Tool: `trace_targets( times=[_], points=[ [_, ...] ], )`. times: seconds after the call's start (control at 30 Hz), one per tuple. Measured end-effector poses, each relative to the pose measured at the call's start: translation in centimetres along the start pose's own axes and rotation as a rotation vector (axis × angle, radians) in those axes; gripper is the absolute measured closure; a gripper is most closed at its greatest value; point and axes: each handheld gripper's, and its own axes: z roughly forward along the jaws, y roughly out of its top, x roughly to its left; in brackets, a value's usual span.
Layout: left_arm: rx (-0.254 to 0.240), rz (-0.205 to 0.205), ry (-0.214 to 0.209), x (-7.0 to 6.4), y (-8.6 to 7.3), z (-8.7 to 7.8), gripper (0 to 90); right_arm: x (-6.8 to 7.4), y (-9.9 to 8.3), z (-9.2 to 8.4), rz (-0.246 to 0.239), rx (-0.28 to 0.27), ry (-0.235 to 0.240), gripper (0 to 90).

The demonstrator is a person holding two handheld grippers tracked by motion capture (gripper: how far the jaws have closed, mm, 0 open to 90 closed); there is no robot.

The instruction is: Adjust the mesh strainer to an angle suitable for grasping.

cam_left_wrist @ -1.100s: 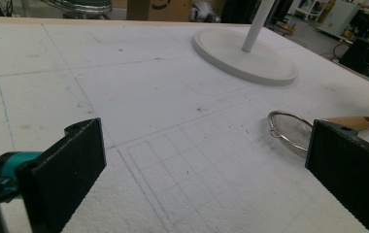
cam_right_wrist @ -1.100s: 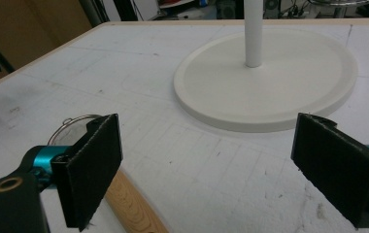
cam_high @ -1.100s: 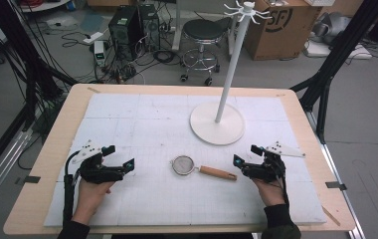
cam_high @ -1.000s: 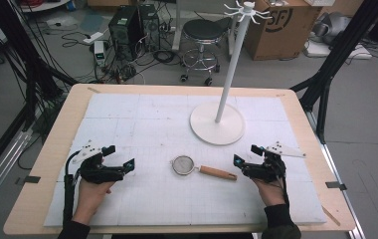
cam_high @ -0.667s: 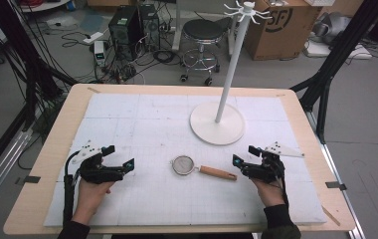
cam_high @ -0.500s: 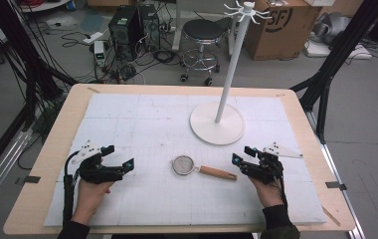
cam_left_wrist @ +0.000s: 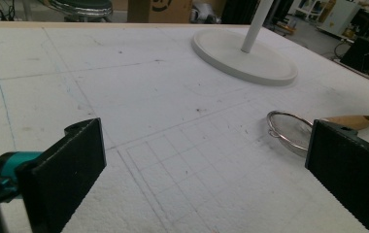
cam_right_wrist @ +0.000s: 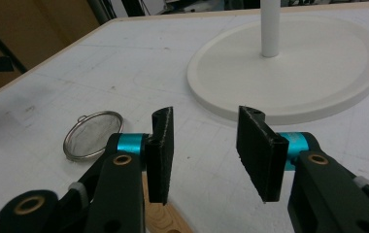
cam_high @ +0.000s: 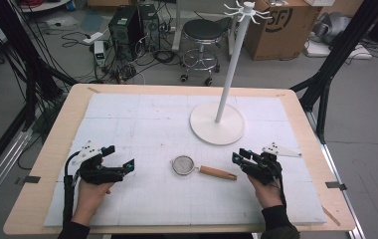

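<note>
A small mesh strainer (cam_high: 182,165) with a wooden handle (cam_high: 218,173) lies flat on the white mat, handle pointing right. My right gripper (cam_high: 239,155) rests just right of the handle's end, open, with nothing between its jaws. In the right gripper view the gripper (cam_right_wrist: 210,150) has a moderate gap. The strainer bowl (cam_right_wrist: 92,133) lies ahead to the left and the handle (cam_right_wrist: 165,218) passes under the left jaw. My left gripper (cam_high: 121,157) sits on the mat left of the strainer, wide open (cam_left_wrist: 207,184). The strainer (cam_left_wrist: 289,131) lies by its right jaw.
A white stand with a round base (cam_high: 217,123) and a tall pole (cam_high: 232,55) with hooks at the top stands at the back right of the mat. The wooden table edge (cam_high: 52,149) frames the mat. A stool (cam_high: 204,30) and boxes stand beyond the table.
My right gripper has crept slightly left toward the handle's end. The left gripper and the strainer have stayed put.
</note>
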Motion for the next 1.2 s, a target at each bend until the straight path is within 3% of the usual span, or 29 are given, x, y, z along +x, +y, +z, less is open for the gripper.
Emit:
trace_targets(
  times=[0.17, 0.2, 0.33, 0.57, 0.9, 1.03, 1.13, 1.2],
  points=[
    [0.021, -0.001, 0.008, -0.1, -0.1, 0.3, 1.7, 0.2, -0.1, 0.0, 0.003, 0.022, 0.013, 67.5],
    [0.022, 0.002, 0.007, -0.1, -0.2, 0.3, 1.7, 0.4, -0.2, 0.0, 0.004, 0.045, 0.004, 70.3],
    [0.017, 0.009, 0.004, -0.2, -0.2, 0.2, 1.7, 0.6, -0.3, -0.2, -0.008, 0.052, 0.008, 76.4],
    [0.018, 0.011, 0.0, -0.3, -0.2, 0.2, 1.7, 1.3, -0.6, -0.3, -0.007, 0.09, 0.037, 89.0],
    [0.016, 0.008, 0.004, -0.2, -0.2, 0.2, 1.7, 1.5, -1.4, -0.6, 0.006, 0.131, 0.062, 89.4],
    [0.015, 0.009, 0.002, -0.3, -0.1, 0.1, 1.7, 1.3, -2.1, -0.9, 0.03, 0.157, 0.08, 89.4],
    [0.011, 0.008, 0.0, -0.3, -0.1, 0.1, 1.7, 1.0, -2.9, -1.0, 0.083, 0.207, 0.114, 89.5],
    [0.012, 0.009, 0.0, -0.3, -0.1, 0.1, 1.7, 1.0, -3.0, -1.0, 0.09, 0.227, 0.121, 89.5]
  ],
)
